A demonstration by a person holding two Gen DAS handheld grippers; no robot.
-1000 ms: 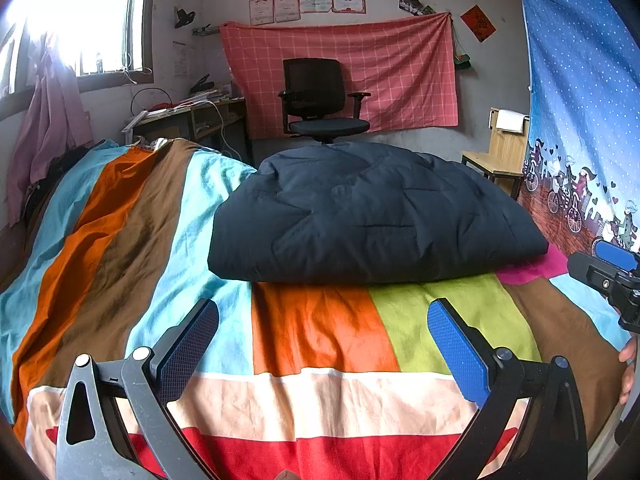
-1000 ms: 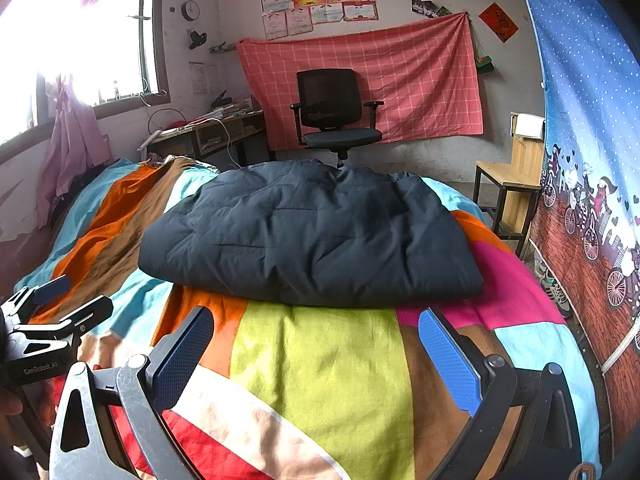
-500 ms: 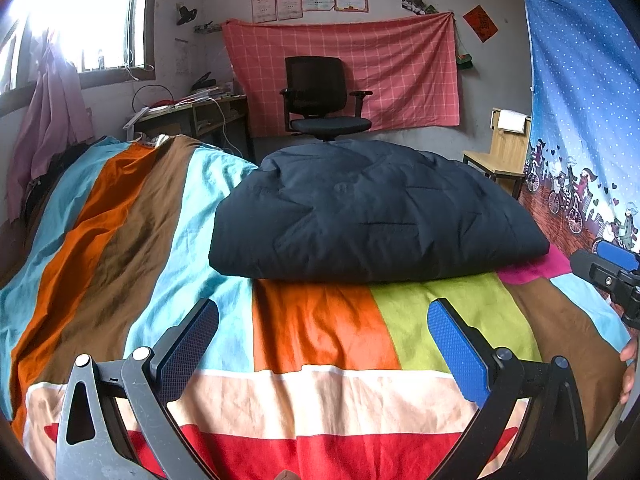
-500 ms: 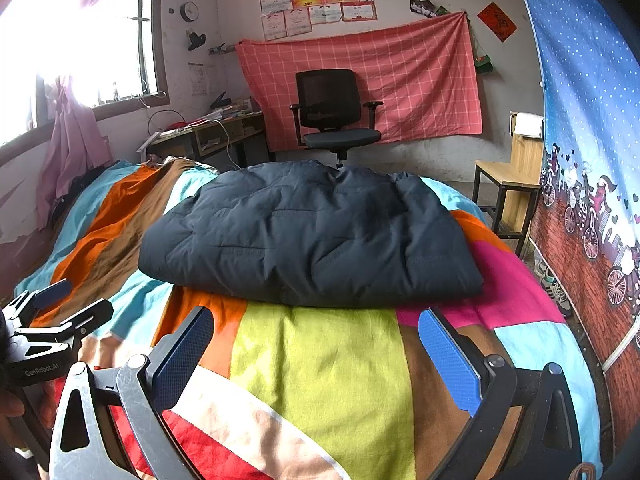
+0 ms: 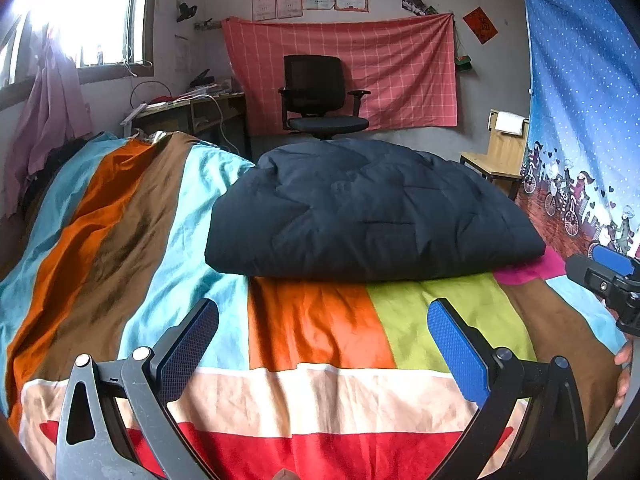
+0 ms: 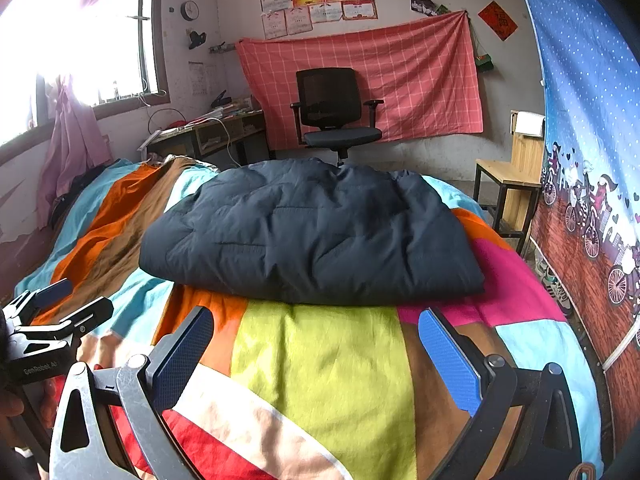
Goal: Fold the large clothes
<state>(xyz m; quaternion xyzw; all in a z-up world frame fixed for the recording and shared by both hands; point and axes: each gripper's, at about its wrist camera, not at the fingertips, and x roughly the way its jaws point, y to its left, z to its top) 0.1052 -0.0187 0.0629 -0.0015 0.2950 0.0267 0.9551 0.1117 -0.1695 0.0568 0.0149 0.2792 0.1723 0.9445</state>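
A dark navy quilted jacket (image 5: pixel 368 212) lies folded into a thick pad on the striped bedspread (image 5: pixel 320 320); the right wrist view shows the same jacket (image 6: pixel 312 236) from the other side. My left gripper (image 5: pixel 322 334) hovers open over the bedspread, short of the jacket's near edge, with nothing between its blue pads. My right gripper (image 6: pixel 316 344) is also open and empty, a little back from the jacket. Each gripper appears at the edge of the other's view: the right gripper (image 5: pixel 608 276) and the left gripper (image 6: pixel 52 308).
A black office chair (image 5: pixel 320 100) stands beyond the bed before a red checked cloth (image 5: pixel 348 72). A desk (image 5: pixel 188 112) with cables sits under the window at left. A small wooden chair (image 5: pixel 500 156) and a blue printed curtain (image 5: pixel 584 120) are at right.
Both grippers have stayed open and nearly still; the left wrist view has shifted very slightly. The jacket has not moved.
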